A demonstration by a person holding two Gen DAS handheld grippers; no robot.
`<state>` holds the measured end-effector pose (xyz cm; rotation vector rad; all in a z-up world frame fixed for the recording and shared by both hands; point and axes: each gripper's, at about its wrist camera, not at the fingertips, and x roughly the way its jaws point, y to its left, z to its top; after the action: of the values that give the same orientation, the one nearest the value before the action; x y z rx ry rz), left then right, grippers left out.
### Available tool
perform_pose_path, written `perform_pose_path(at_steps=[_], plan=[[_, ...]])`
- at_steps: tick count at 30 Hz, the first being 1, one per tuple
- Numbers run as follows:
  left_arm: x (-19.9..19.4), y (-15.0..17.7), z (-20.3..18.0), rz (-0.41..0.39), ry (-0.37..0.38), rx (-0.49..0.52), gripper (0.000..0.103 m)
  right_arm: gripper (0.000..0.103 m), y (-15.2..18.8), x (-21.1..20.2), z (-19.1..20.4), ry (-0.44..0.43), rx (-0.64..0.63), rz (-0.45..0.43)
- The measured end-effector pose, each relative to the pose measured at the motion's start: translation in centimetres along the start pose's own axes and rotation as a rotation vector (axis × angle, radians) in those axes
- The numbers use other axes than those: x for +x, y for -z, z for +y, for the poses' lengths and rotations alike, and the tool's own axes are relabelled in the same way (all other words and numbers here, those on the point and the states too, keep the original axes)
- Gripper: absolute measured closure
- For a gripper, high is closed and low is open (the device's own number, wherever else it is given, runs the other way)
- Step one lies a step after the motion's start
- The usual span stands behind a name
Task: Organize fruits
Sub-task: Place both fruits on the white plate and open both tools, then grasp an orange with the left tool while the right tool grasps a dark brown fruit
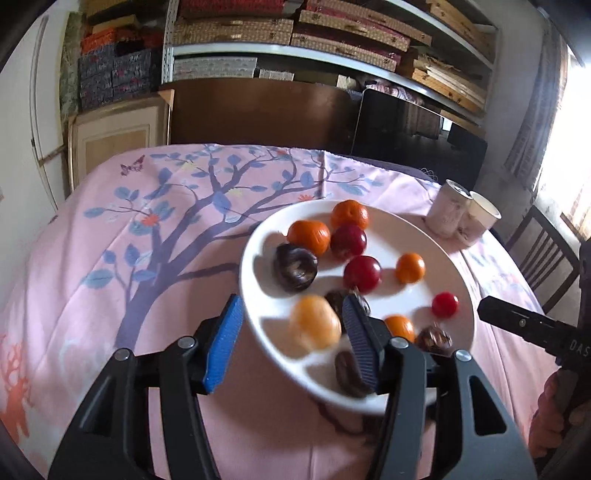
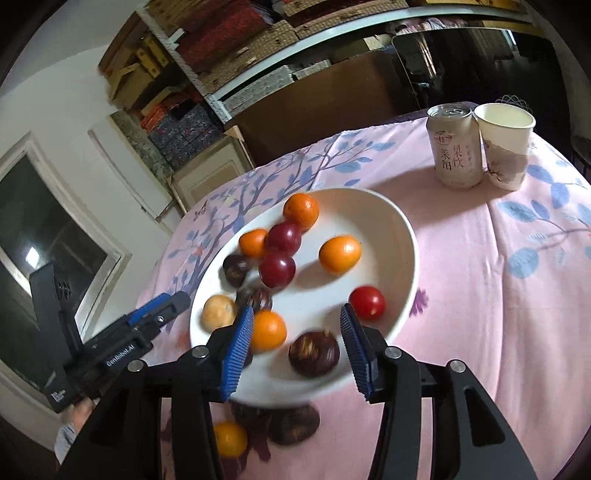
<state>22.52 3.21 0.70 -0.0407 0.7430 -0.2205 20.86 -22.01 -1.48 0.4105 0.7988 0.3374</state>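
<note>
A white plate (image 1: 376, 218) (image 2: 391, 236) on the pink tablecloth holds several fruits: oranges, red plums, a small red tomato (image 1: 445, 304) (image 2: 366, 302) and dark brown fruits. My left gripper (image 1: 291, 332) is open over the plate's near-left rim, with a blurred pale orange fruit (image 1: 314, 326) between its fingers, not clamped. My right gripper (image 2: 295, 332) is open over the plate's near rim, above an orange (image 2: 267, 330) and a dark brown fruit (image 2: 314, 352). An orange (image 2: 229, 439) and a dark fruit (image 2: 291, 424) lie on the cloth in front of the plate.
A drink can (image 2: 456, 146) (image 1: 447, 208) and a paper cup (image 2: 506, 144) (image 1: 480, 218) stand together at the table's far right. Shelves of boxes (image 1: 295, 33) stand behind the table. A chair (image 1: 546, 258) is at the right.
</note>
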Motion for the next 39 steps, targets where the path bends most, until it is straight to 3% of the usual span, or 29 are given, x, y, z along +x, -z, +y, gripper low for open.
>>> perform_pose_path(at_steps=[5, 12, 21, 28, 34, 39], plan=[[-3.3, 4.0, -2.1, -0.016, 0.002, 0.085, 0.03, 0.045, 3.0, -1.4, 0.1, 0.003, -0.012, 0.012], [-4.2, 8.9, -5.7, 0.038, 0.007, 0.214, 0.029, 0.04, 5.7, -3.2, -0.7, 0.0, 0.009, 0.018], [-2.0, 9.9, -7.4, 0.095, -0.004, 0.269, 0.029, 0.038, 6.1, -2.9, -1.0, -0.005, 0.022, 0.047], [-1.4, 9.8, -6.8, 0.12, 0.045, 0.237, 0.04, 0.038, 6.4, -2.3, -0.9, 0.005, 0.017, 0.066], [-1.2, 10.0, -7.4, 0.14, 0.1, 0.26, 0.067, 0.038, 6.6, -1.7, -0.9, 0.016, 0.014, 0.08], [-1.9, 9.8, -6.8, 0.116, 0.073, 0.243, 0.067, 0.038, 6.8, -1.1, -0.6, 0.021, -0.007, 0.093]])
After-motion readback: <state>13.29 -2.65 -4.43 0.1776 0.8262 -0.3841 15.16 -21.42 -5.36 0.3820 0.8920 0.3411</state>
